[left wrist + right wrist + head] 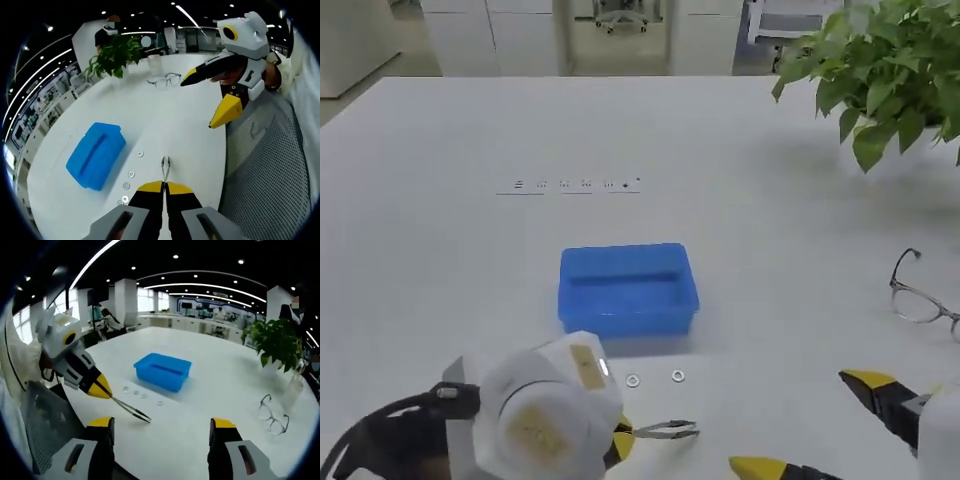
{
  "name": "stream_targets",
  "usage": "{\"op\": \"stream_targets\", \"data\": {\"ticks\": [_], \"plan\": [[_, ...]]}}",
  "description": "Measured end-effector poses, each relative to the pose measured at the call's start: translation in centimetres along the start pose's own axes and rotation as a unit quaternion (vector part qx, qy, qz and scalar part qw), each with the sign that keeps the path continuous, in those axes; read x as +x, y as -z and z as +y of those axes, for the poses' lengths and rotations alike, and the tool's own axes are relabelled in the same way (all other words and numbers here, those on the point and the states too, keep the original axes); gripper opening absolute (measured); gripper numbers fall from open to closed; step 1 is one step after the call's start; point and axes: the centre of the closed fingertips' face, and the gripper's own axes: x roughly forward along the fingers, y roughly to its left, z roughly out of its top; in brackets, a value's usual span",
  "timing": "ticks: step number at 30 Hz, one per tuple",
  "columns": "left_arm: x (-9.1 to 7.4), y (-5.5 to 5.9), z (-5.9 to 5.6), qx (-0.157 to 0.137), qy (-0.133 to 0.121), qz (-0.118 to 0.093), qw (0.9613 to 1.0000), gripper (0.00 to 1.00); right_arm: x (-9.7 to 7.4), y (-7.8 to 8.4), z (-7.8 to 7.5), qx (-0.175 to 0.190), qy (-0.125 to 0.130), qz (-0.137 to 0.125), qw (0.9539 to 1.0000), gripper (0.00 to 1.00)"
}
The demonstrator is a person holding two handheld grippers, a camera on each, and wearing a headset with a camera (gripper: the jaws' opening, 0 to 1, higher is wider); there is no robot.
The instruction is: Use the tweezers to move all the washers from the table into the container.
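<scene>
Left gripper view: the left gripper (164,186) is clamped on the tweezers (165,167), the washers (131,174) lie on the table (170,115) near the container (95,155); the right gripper (162,423) gapes wide, empty; such thin, flat washers may well slip from the tips or skid away if nudged.

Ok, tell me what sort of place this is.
Probably an open-plan office or lab. A large white table holds a potted plant, rows of desks with what look like screens stretch away behind it, and long ceiling light strips run overhead.
</scene>
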Motion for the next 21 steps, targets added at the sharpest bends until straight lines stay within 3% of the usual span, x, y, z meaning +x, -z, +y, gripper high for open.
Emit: {"op": "stream_targets", "data": {"ticks": [3, 10, 14, 17, 21], "plan": [[-0.9, -0.6, 0.0, 0.005, -0.002, -0.004, 1.0000, 0.00, 0.4, -0.4, 0.7, 0.005, -0.019, -0.001, 0.9998, 0.69], [-2.8, -2.4, -0.9, 0.015, 0.001, -0.020, 0.9997, 0.00, 0.6, -1.8, 3.2, -0.039, -0.078, 0.001, 0.9962, 0.51], [-3.8, -3.2, -1.5, 0.024, 0.005, -0.028, 0.9993, 0.00, 0.5, -2.3, 6.2, -0.061, -0.162, 0.008, 0.9849, 0.35], [-4.9, -4.0, -1.9, 0.028, 0.010, -0.033, 0.9990, 0.00, 0.7, -2.7, 7.7, -0.089, -0.201, 0.009, 0.9755, 0.27], [-6.5, -4.8, -2.2, 0.041, 0.012, -0.037, 0.9984, 0.00, 0.8, -3.8, 9.5, -0.121, -0.243, 0.008, 0.9625, 0.25]]}}
